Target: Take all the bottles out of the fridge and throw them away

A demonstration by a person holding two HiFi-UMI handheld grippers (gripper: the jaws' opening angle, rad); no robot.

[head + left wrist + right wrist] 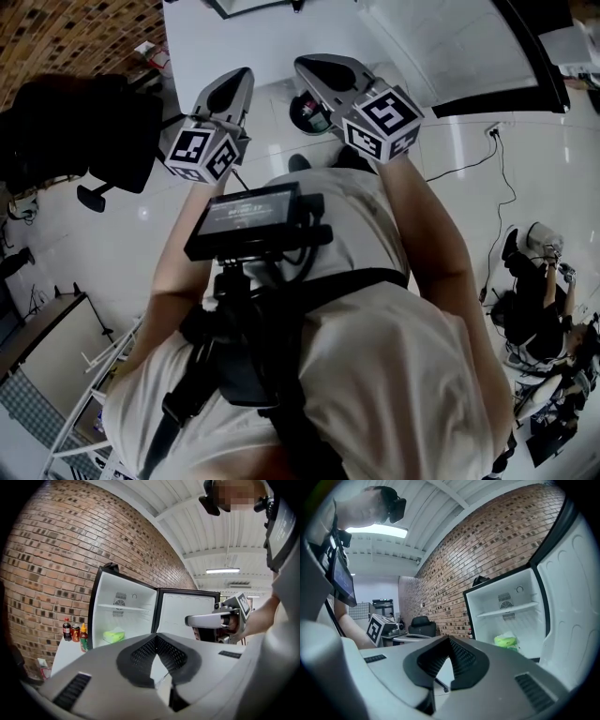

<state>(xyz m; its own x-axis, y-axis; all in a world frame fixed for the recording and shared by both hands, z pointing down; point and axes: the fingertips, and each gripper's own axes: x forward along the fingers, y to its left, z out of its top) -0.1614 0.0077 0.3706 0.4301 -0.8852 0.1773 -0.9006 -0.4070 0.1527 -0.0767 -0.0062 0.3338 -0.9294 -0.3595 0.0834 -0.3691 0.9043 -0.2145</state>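
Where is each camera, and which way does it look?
Head view: on the person's head, looking steeply down; shows torso, arms, left gripper and right gripper.
Left gripper view: on the left gripper, facing the open fridge; shows its jaws, plus the right gripper.
Right gripper view: on the right gripper, facing the fridge; shows its jaws.
Shared: both gripper views see the fridge's green thing.

My grey left gripper (161,679) hides the lower half of the open white fridge (124,613). The lime-green packet (112,635) inside is too small to identify. So are the labels on the 3 small containers (75,633) beside the fridge. The right gripper view's edge cuts off the white fridge door (574,620).
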